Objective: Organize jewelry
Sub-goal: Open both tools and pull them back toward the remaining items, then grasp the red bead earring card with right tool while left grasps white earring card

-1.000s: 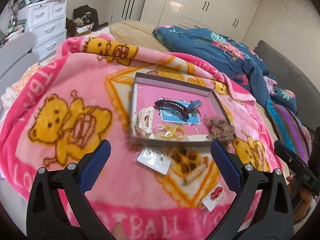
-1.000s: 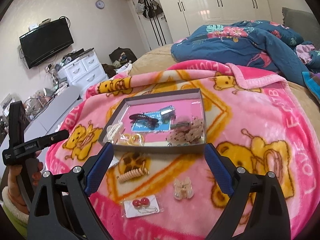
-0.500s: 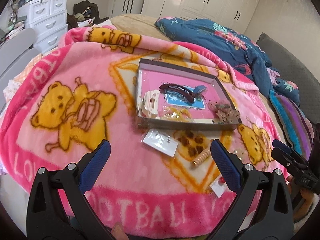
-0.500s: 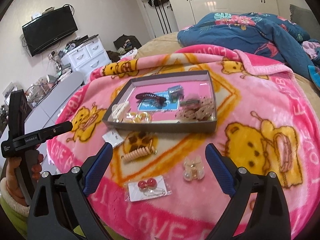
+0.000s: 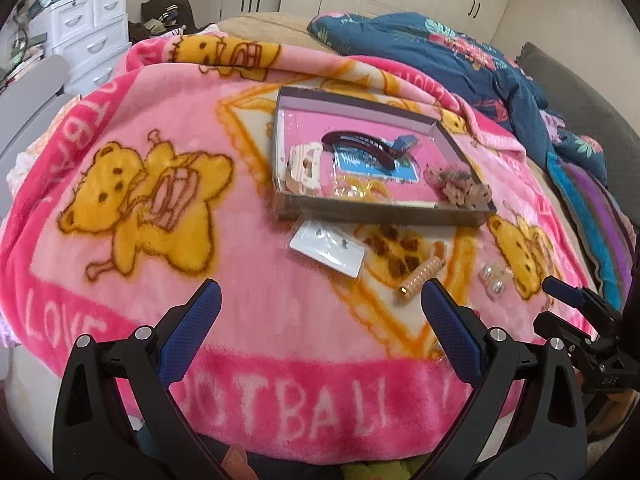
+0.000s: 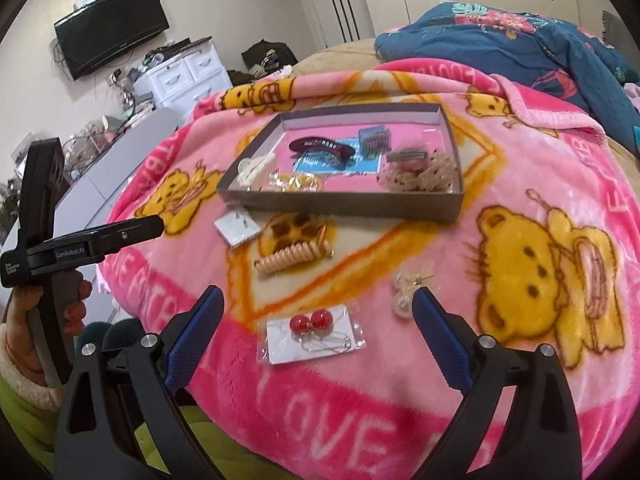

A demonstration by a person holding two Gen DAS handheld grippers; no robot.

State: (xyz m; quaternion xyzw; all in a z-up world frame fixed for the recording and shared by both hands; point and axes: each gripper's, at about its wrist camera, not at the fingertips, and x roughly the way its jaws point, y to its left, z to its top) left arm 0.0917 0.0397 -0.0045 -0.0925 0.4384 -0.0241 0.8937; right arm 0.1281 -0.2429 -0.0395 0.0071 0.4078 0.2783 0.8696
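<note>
The grey box (image 6: pixel 352 204) lies on the pink blanket (image 6: pixel 520 184) and holds a dark hair clip (image 6: pixel 320 147) and other pieces. In front of the box, on the blanket, are a white card (image 5: pixel 327 248), a spiral hair tie (image 6: pixel 294 258), a pearl clip (image 6: pixel 412 284) and red earrings (image 6: pixel 310 322) on a card. The left gripper (image 5: pixel 318 312) and right gripper (image 6: pixel 318 320) both hover in front of the box, jaws wide apart and empty.

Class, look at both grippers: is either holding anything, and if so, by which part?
Nothing is held. The left gripper and right gripper are both open and empty above the blanket.
</note>
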